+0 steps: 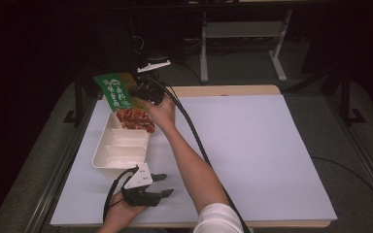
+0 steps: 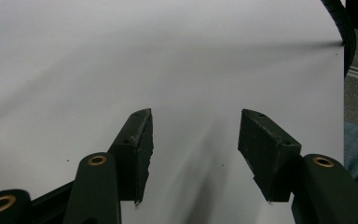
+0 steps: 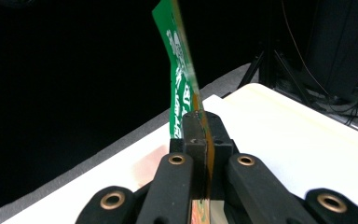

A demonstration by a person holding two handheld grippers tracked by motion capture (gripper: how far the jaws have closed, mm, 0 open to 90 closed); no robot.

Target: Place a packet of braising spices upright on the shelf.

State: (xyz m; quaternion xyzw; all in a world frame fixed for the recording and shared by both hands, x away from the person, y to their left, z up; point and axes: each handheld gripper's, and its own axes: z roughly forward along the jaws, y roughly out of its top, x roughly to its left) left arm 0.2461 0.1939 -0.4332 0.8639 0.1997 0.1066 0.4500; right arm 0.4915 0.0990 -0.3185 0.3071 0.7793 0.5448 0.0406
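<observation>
A green and orange food packet (image 1: 121,102) hangs tilted over the far end of a white divided tray (image 1: 119,145). My right gripper (image 1: 143,92) is shut on the packet near its upper right edge. In the right gripper view the packet (image 3: 182,74) stands edge-on between the closed jaws of that gripper (image 3: 204,121), rising up and to the left. My left gripper (image 1: 162,185) rests near the table's front edge, right of nothing and just below the tray, its jaws open. In the left gripper view that gripper (image 2: 195,140) has only bare white table between its jaws.
The white table top (image 1: 252,145) stretches wide to the right of the arms. A black cable (image 1: 194,136) trails from the right gripper across the table toward the front. Dark floor and a metal frame (image 1: 277,53) lie beyond the far edge.
</observation>
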